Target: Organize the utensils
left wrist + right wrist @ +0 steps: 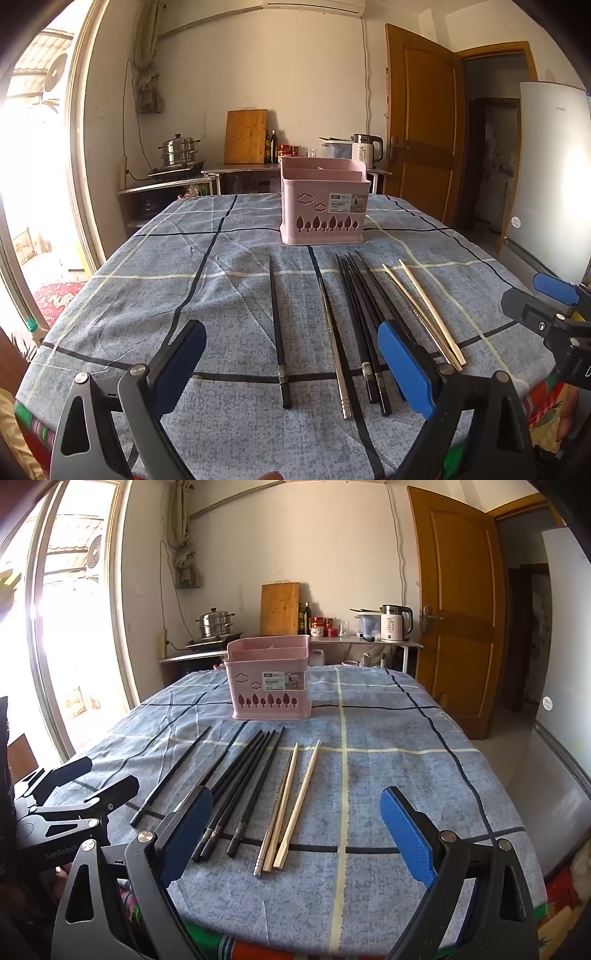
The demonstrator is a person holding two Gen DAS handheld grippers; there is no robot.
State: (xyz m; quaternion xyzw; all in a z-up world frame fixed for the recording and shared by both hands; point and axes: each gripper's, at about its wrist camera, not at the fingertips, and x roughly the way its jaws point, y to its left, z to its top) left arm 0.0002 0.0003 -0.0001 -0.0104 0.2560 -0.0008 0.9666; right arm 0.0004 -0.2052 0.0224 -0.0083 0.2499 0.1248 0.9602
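The pink basket (323, 201), labelled "BASKET", stands at upper centre on the blue checked tablecloth (388, 775). Chopsticks (364, 325) lie below it at centre. The left gripper (291, 369) and the right gripper (297, 834) are both spread wide, holding nothing. "GenRobot" is printed at left of the right wrist view.

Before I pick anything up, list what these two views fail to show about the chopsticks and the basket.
- Pink basket interior: both views, hidden by its front wall; contents unknown.
- Black chopsticks: left wrist view, handle ends partly covered by the left hand-held gripper finger; overlap blurs the count.
- Basket label: small print too small.
- Right hand-held gripper: open, covers some black handle ends.
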